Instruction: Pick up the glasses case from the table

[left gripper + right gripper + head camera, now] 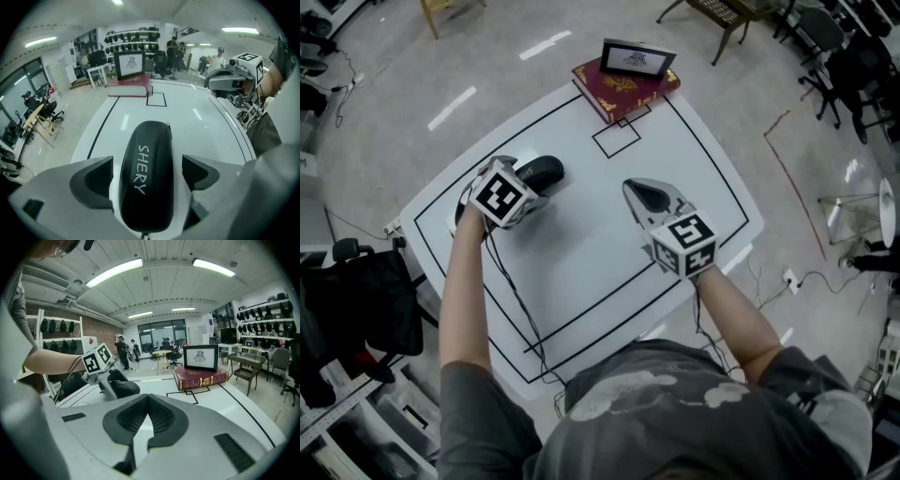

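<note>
The glasses case (542,172) is seen lying on the white table (581,253) at about 10 o'clock from the table's middle, inside the black border line. It is black, and the word "SHERY" is written along its lid. The left gripper (525,183) is held released around it: in the left gripper view the case is framed between the two parted jaws, with a sliver of white table visible on either side. The right gripper (147,416) is clenched on nothing, its jaws pressed together, and is held over the table at about 4 o'clock. At 12 o'clock a red book (623,87) is placed, topped by a picture frame (636,58).
</note>
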